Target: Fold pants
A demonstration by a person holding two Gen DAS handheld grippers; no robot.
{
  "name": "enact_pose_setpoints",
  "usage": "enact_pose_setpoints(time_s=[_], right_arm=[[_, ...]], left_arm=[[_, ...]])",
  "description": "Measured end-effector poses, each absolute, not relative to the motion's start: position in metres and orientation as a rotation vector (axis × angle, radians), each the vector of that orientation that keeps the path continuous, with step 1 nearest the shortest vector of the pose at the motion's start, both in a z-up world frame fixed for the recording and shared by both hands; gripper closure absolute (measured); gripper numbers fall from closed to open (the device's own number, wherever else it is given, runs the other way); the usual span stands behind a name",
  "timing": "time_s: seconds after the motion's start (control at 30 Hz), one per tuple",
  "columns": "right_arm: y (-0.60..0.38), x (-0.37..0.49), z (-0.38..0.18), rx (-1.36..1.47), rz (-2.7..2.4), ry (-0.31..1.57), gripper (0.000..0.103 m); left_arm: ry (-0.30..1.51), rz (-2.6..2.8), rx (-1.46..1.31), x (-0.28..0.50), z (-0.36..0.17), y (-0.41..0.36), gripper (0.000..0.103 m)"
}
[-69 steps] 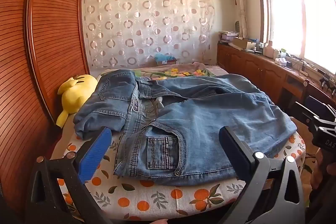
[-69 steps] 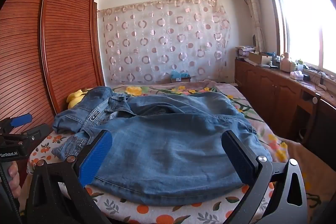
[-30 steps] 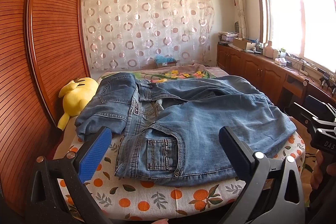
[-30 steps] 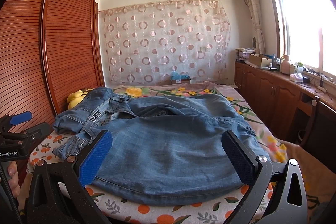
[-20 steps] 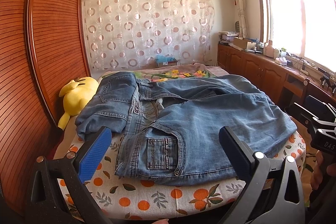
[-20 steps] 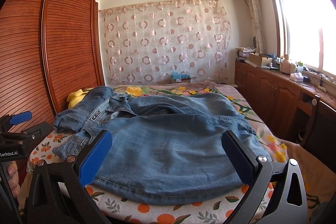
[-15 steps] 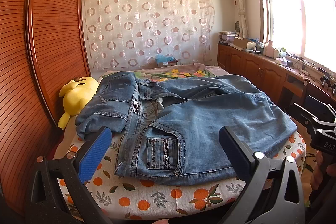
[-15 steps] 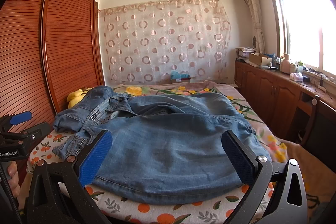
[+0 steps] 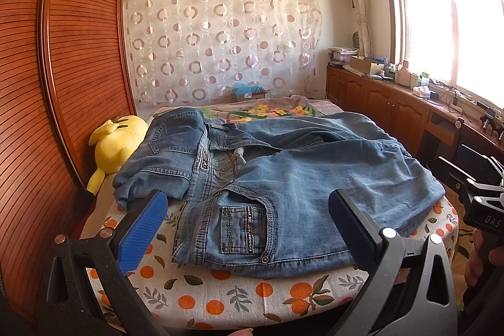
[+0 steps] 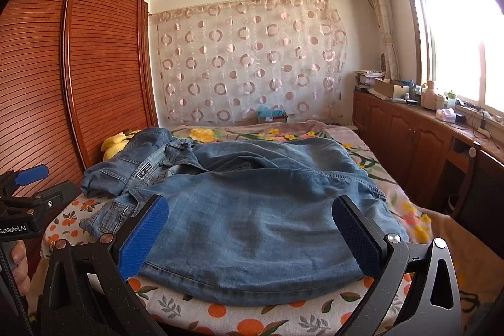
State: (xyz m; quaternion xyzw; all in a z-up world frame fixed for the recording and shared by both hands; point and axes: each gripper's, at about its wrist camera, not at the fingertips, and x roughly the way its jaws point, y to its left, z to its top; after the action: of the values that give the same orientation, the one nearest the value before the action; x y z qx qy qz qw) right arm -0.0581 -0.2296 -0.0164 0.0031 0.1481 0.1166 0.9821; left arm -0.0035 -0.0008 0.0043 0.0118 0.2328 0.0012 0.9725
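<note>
Both the left gripper (image 9: 249,224) and right gripper (image 10: 250,229) are still hovering wide-fingered and empty before the rumpled blue denim pants (image 9: 283,178) lying on the orange-print bed (image 9: 220,301), so folding is not starting.

Bed (image 9: 220,304), jeans (image 9: 299,194) on it, plush (image 9: 116,147)

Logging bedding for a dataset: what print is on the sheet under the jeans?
Oranges with leaves on white sheet; left wrist view.
</note>
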Motion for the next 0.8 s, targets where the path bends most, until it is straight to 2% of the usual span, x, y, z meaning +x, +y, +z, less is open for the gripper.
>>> enact_pose_setpoints(time_s=[0.8], right_arm=[[-0.2248,-0.0545,-0.0215,0.002,0.244,0.326,0.000]], left_arm=[[0.488,-0.005,0.030,-0.0009,-0.0003,0.0029,0.001]])
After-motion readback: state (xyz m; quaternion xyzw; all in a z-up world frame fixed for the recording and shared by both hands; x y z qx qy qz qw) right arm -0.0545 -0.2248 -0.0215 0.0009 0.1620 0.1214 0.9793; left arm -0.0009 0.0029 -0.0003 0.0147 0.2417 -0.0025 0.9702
